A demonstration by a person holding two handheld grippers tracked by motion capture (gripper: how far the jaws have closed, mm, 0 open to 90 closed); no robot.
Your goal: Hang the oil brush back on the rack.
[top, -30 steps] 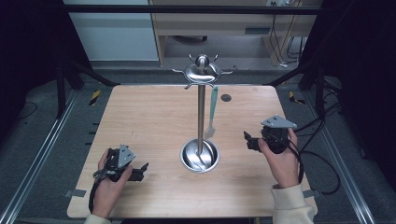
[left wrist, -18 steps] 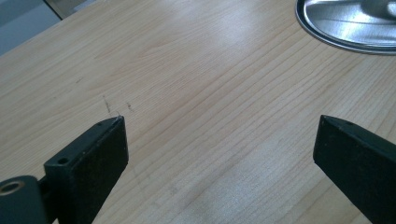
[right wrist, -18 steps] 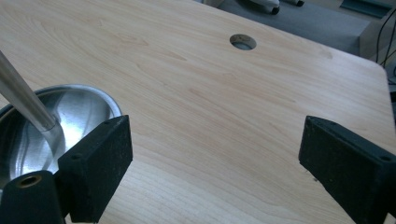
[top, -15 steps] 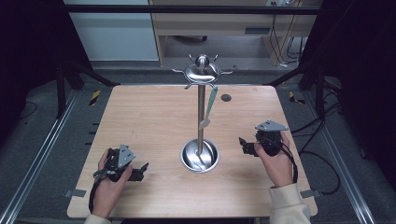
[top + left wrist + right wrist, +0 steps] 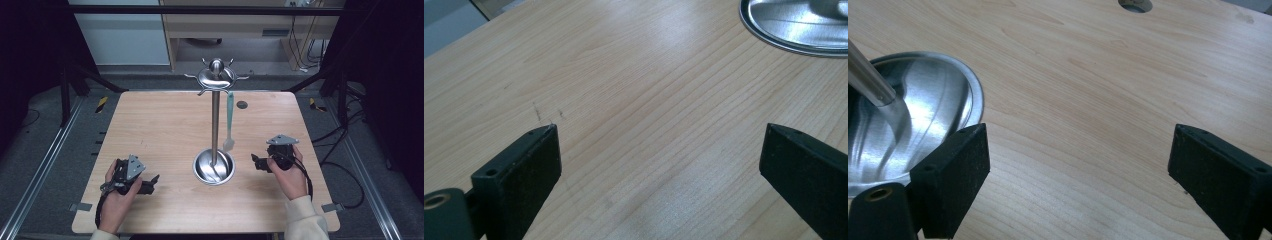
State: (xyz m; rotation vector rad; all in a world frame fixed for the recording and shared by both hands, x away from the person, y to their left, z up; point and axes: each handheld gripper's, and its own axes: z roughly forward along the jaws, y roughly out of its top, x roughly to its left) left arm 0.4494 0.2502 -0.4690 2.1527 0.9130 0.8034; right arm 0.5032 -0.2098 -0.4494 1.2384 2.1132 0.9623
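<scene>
Upright between both tongs, a steel stand (image 5: 215,125) rises from the desk (image 5: 150,130); a pale spatula (image 5: 229,120) hangs vertically, blade down. Left tongs (image 5: 152,181) and right tongs (image 5: 256,162) gape wide, empty.

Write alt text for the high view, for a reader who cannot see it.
A steel utensil stand rises mid-table with one pale green spatula hanging from a hook. The person's left hand-held gripper and right hand-held gripper rest on the wooden table either side of the stand's round base, both empty.
</scene>
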